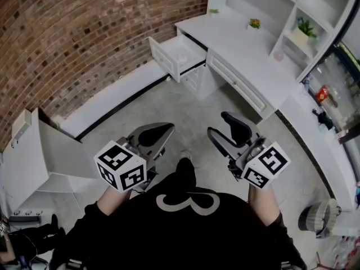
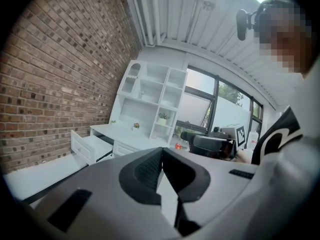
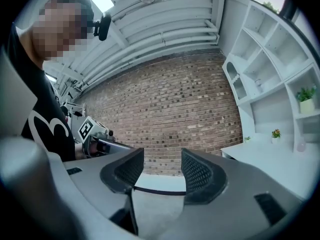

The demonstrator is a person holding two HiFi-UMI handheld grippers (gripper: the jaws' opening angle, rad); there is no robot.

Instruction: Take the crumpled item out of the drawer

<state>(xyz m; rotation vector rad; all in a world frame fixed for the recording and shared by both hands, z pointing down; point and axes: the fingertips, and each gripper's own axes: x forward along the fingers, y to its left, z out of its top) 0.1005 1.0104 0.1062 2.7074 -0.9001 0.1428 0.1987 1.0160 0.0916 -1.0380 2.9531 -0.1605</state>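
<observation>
The white drawer (image 1: 179, 54) stands pulled open from the white desk (image 1: 236, 49), far ahead of me by the brick wall; it also shows in the left gripper view (image 2: 89, 147). I cannot make out a crumpled item inside it from here. Both grippers hover low in front of my body, well short of the drawer. My left gripper (image 1: 160, 133) (image 2: 162, 154) is shut, pads together with nothing between them. My right gripper (image 1: 222, 125) (image 3: 162, 159) is open and its gap holds nothing.
White shelves (image 1: 304, 16) with small potted plants (image 1: 304, 28) rise above the desk. A white cabinet (image 1: 34, 156) with an open door stands at the left. A ribbed bin (image 1: 318, 215) sits at the lower right. Grey concrete floor (image 1: 185, 106) lies between me and the desk.
</observation>
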